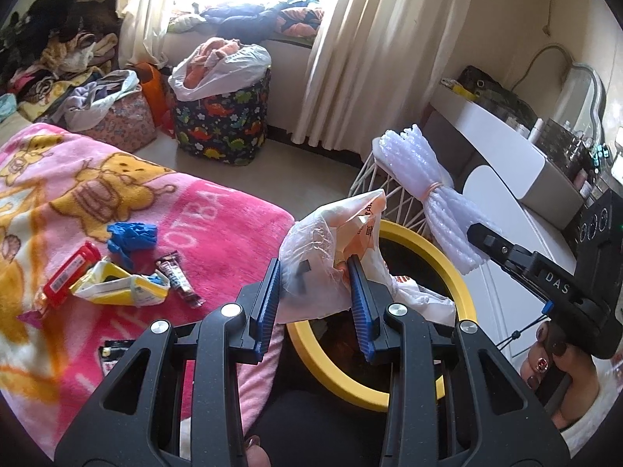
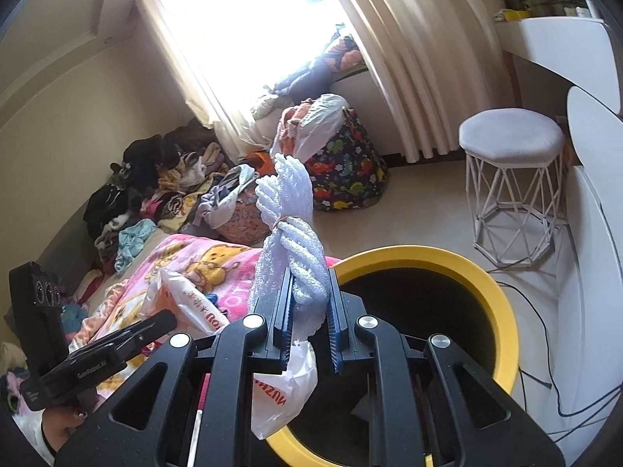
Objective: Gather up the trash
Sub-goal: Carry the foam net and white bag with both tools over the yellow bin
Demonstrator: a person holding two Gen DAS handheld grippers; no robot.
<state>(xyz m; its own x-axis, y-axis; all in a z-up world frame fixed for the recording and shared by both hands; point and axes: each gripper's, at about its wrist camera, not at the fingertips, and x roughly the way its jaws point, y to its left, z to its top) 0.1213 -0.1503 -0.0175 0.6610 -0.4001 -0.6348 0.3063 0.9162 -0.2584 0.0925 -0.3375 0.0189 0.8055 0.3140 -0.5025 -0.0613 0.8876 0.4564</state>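
My left gripper [image 1: 314, 268] is shut on a crumpled clear plastic bag [image 1: 323, 241] with orange print, held at the near rim of a yellow-rimmed black bin [image 1: 465, 288]. My right gripper [image 2: 310, 286] is shut on a bundle of white foam netting [image 2: 290, 210] tied with a rubber band, standing upright beside the bin's rim [image 2: 502, 299]. In the left wrist view the same foam bundle [image 1: 424, 190] pokes out of the right gripper above the bin. Loose trash lies on the pink blanket [image 1: 218, 218]: a blue glove [image 1: 130, 235], a red packet [image 1: 70, 274], a yellow wrapper [image 1: 120, 284] and a dark snack wrapper [image 1: 177, 278].
A dinosaur-print basket [image 1: 222, 116] stuffed with clothes stands by the curtain [image 1: 350, 50]. A white wire stool [image 2: 512, 186] sits right of the bin, beside a white dressing table [image 1: 506, 144]. Clothes are piled along the wall [image 2: 155, 179]. Cables [image 2: 545, 358] run across the floor.
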